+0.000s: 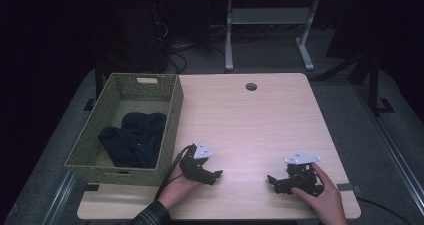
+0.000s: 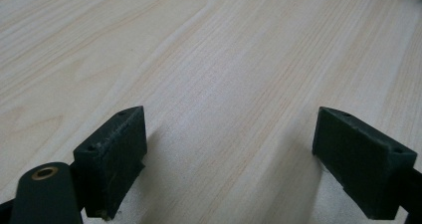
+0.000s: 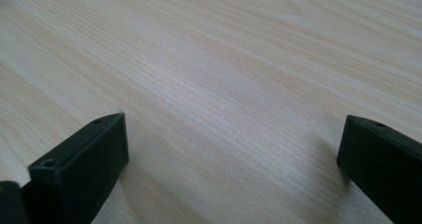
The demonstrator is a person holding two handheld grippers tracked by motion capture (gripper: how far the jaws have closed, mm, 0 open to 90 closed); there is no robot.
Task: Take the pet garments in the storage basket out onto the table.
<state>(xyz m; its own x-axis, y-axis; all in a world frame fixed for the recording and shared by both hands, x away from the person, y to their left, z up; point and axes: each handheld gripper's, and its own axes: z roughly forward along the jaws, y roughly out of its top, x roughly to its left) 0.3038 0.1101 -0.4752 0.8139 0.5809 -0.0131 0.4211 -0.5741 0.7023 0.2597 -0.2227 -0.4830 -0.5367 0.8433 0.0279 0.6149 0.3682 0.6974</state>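
Note:
My left gripper (image 1: 216,175) rests low on the light wooden table (image 1: 250,120), just right of the basket's near corner, held in a hand with a plaid sleeve. In the left gripper view its gripper (image 2: 229,129) stands open over bare wood. My right gripper (image 1: 272,181) sits near the table's front right, pointing left toward the other. Its jaws are wide apart in the right gripper view, the gripper (image 3: 234,134) open with nothing between them. A dark cloth (image 1: 134,138) lies bunched inside the green woven basket (image 1: 170,120).
The basket stands at the table's left edge. A round cable hole (image 1: 251,87) sits near the far edge. Beyond the table are a white desk frame (image 1: 267,32) and cables on the grey floor.

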